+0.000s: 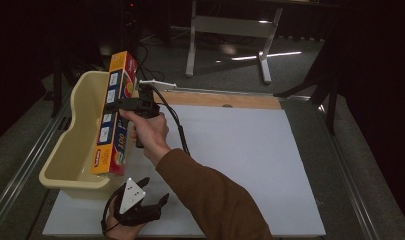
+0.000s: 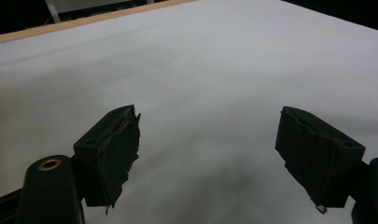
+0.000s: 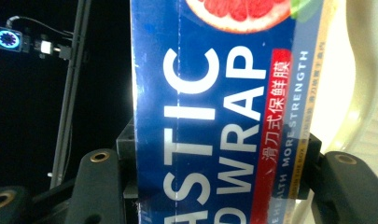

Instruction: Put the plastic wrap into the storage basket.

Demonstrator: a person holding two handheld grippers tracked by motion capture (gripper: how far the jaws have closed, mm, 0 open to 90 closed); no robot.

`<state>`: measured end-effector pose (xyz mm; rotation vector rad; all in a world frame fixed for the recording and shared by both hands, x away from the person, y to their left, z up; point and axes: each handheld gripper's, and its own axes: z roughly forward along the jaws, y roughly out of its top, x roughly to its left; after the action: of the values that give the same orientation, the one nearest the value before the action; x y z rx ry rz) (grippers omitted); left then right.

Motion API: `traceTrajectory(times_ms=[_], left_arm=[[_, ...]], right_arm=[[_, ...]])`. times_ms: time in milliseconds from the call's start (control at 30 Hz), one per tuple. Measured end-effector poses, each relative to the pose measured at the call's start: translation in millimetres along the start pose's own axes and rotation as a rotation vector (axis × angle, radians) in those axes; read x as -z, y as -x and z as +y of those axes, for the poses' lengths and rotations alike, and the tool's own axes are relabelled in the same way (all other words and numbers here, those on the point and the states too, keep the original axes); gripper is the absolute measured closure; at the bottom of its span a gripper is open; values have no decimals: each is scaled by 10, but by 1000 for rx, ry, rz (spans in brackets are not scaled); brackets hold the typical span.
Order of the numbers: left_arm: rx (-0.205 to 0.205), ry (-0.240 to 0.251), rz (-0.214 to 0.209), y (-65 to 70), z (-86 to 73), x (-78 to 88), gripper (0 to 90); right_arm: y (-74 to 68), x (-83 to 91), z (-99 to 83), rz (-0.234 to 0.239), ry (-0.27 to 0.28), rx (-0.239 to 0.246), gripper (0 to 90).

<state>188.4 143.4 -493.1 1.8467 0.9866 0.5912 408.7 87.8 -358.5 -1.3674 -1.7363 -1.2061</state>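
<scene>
Both grippers belong to a person seated at the near edge of the white tabletop (image 1: 240,150). Clamped in the right gripper (image 1: 121,104) is a long plastic wrap box (image 1: 115,112), blue and orange, with a grapefruit picture near its top; the jaws press on its two broad faces about halfway along its length. In the right gripper view the box (image 3: 214,116) stands between the two black jaws with its white lettering running lengthwise, and the pads sit flush against either side of it. The box is held nearly upright, tilted slightly, over the right-hand wall of the cream plastic bin (image 1: 75,150), with its lower end just at the bin's rim on that side. The person's right hand (image 1: 149,131), in a brown sleeve, wraps the gripper's handle just right of the bin, and a black cable trails from it back over the tabletop.

Near the bin's front corner, the left gripper (image 1: 155,197) rests low above the tabletop with a grey three-cornered plate on top. Its jaws stand wide apart with nothing between them; in the left gripper view the gap between its pads (image 2: 116,154) shows bare white surface
</scene>
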Motion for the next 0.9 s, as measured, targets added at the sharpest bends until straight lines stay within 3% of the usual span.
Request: traceTrajectory(times_ms=[633,900], left_arm=[[9,10,-4,-6,-9,26,210],[13,13,-9,-8,-13,33,210]], right_arm=[[78,-325,6,-25,-24,-51,405],[161,-470,-8,-35,-17,-108,404]])
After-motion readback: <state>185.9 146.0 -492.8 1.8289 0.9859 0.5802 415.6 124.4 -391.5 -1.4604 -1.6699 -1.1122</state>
